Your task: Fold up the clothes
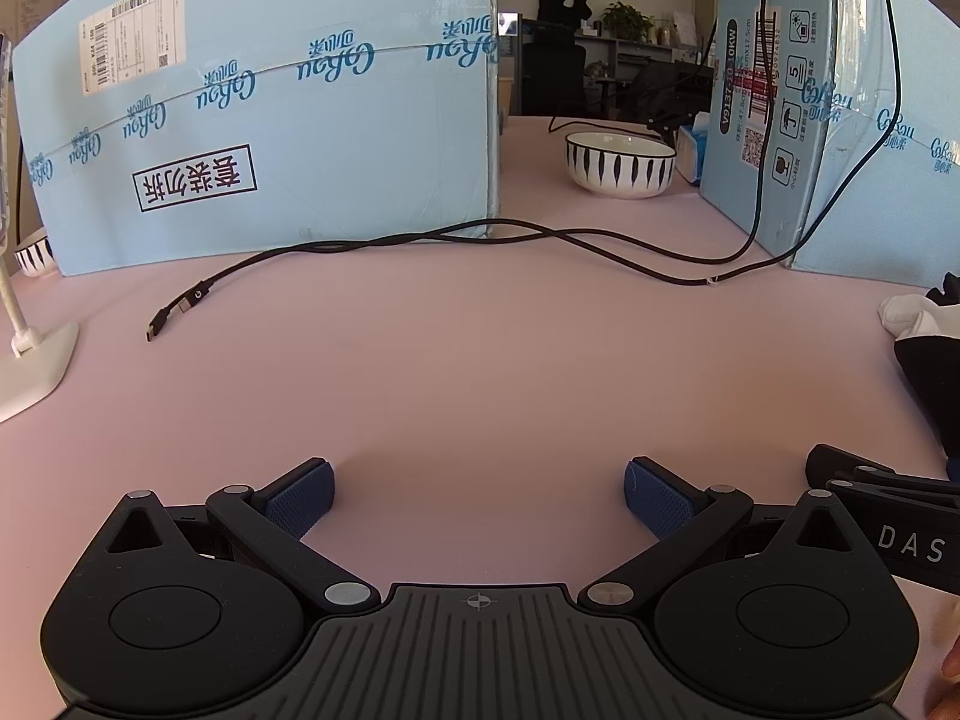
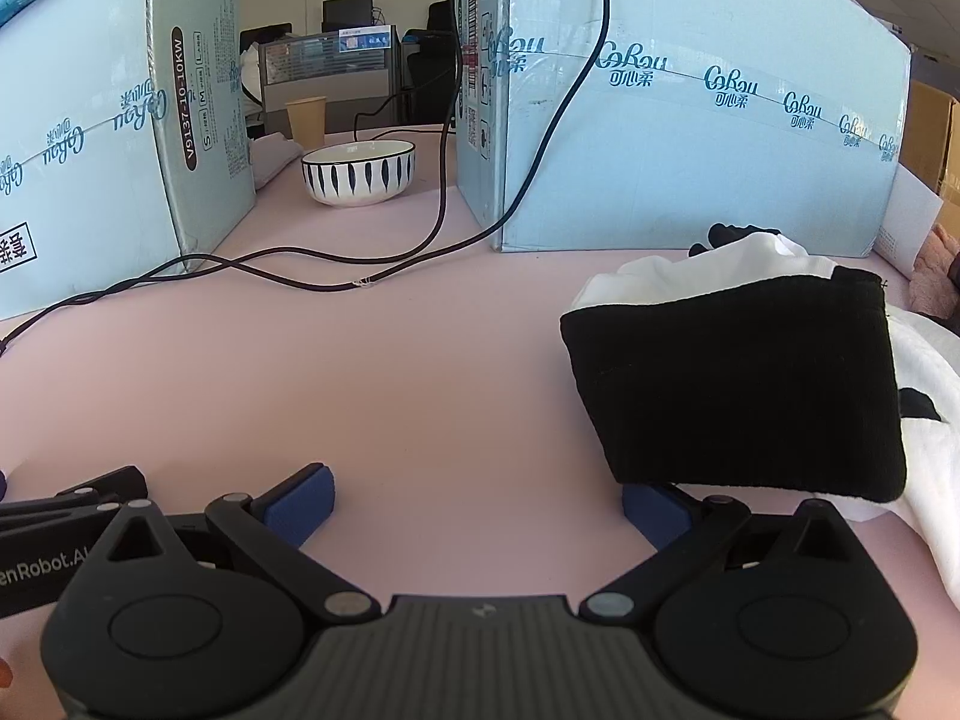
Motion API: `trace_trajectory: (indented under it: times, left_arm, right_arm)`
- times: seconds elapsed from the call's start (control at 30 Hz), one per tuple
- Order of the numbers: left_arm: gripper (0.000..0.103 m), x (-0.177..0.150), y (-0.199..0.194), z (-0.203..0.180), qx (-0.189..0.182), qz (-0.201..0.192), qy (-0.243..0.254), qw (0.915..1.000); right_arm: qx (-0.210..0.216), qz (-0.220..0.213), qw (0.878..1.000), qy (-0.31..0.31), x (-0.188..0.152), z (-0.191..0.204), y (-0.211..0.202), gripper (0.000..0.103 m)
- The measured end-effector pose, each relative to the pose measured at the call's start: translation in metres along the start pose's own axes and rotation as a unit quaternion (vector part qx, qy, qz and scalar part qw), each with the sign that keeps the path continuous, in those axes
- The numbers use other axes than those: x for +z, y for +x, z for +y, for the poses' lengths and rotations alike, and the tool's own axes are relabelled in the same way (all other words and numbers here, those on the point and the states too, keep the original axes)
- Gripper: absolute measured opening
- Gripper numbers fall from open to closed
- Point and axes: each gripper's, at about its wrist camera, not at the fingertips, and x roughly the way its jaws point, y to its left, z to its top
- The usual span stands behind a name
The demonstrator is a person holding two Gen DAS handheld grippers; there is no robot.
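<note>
A folded black garment (image 2: 744, 384) lies on white clothing (image 2: 708, 270) at the right of the pink table. My right gripper (image 2: 477, 501) is open and empty just left of it; its right pad sits at the black garment's near corner. My left gripper (image 1: 479, 495) is open and empty over bare pink table. The clothes pile (image 1: 927, 324) shows at the far right edge of the left wrist view. The right gripper's body (image 1: 888, 510) shows at the lower right there, and the left gripper's body (image 2: 66, 516) at the lower left of the right wrist view.
Two light blue cardboard boxes (image 1: 270, 120) (image 2: 690, 138) stand at the back. A striped bowl (image 1: 621, 163) sits between them, also in the right wrist view (image 2: 358, 173). Black cables (image 1: 420, 246) trail across the table. A white lamp base (image 1: 30, 366) stands left. A paper cup (image 2: 306, 120) is behind.
</note>
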Motion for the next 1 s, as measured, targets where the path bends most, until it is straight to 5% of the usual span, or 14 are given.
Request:
trace_trajectory:
  times: [0.2, 0.3, 0.53, 0.67, 0.87, 1.0]
  left_arm:
    - [0.103, 0.003, -0.009, -0.006, 0.009, -0.002, 0.026, 0.9996]
    - [0.103, 0.003, -0.034, -0.008, 0.011, -0.044, 0.054, 0.9975]
    - [0.103, 0.016, -0.063, 0.003, -0.04, -0.049, 0.016, 0.9979]
    - [0.103, 0.023, -0.073, -0.006, -0.061, -0.051, 0.045, 0.9958]
    - [0.103, 0.034, -0.082, -0.018, -0.124, -0.024, 0.047, 0.9908]
    - [0.103, 0.034, -0.089, -0.037, -0.162, -0.009, 0.083, 0.9833]
  right_arm:
    - [0.002, -0.007, 1.0, 0.004, 0.001, -0.004, -0.009, 0.103]
    - [0.001, -0.023, 1.0, 0.013, 0.003, -0.008, -0.021, 0.103]
    - [-0.003, -0.059, 0.998, 0.03, 0.014, -0.024, -0.063, 0.103]
    - [0.008, -0.084, 0.996, 0.019, 0.02, -0.04, -0.087, 0.103]
    - [0.01, -0.123, 0.992, 0.035, 0.017, -0.098, -0.123, 0.103]
    - [0.035, -0.111, 0.989, 0.096, 0.001, -0.161, -0.14, 0.103]
